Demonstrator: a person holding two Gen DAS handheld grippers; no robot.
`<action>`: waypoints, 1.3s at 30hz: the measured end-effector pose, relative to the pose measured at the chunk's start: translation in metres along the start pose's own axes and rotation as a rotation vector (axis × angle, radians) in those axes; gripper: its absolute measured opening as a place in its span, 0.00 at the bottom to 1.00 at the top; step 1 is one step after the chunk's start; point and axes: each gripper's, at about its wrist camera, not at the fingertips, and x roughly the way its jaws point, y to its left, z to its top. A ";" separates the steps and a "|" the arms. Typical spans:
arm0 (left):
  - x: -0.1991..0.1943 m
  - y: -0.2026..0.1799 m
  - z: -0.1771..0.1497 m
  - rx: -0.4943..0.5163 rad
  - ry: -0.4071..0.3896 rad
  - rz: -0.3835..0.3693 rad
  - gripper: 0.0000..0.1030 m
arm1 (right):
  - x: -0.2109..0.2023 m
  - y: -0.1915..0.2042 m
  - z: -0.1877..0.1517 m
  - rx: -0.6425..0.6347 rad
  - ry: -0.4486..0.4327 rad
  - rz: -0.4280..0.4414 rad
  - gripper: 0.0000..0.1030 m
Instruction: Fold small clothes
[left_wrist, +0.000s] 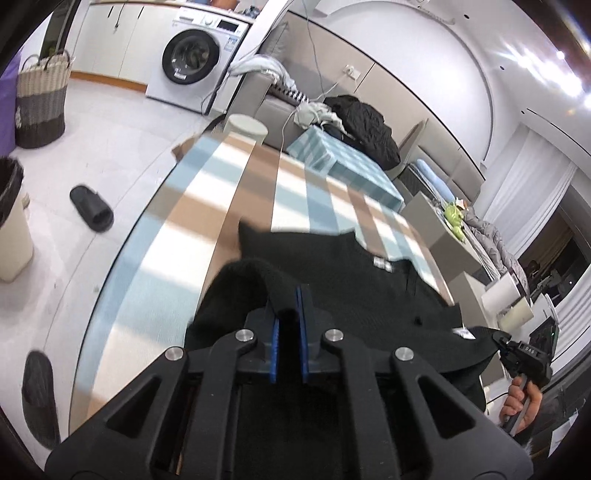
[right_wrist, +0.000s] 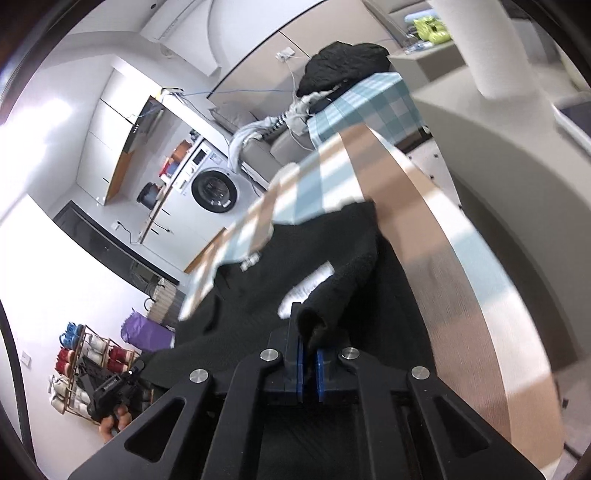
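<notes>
Left wrist view: left gripper (left_wrist: 290, 295), jaws clamped on black knit garment (left_wrist: 369, 288) over checked desk (left_wrist: 207, 192); right gripper (right_wrist: 308, 332), jaws likewise pinching its edge.

It was a lived-in home: a white front-loading washing machine (left_wrist: 195, 61), a striped woven laundry basket (left_wrist: 41, 99) and a beige sofa (left_wrist: 275, 107) showed it.

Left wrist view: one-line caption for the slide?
Left gripper pinches a black knit garment over a checked tablecloth.
</notes>
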 end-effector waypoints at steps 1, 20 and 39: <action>0.005 -0.002 0.010 0.004 -0.008 0.000 0.05 | 0.004 0.004 0.010 -0.001 0.001 -0.001 0.05; 0.092 0.038 0.081 0.007 0.083 0.150 0.59 | 0.095 -0.012 0.103 -0.070 0.080 -0.240 0.56; 0.157 -0.017 0.041 0.412 0.196 0.341 0.11 | 0.117 0.002 0.076 -0.216 0.166 -0.292 0.60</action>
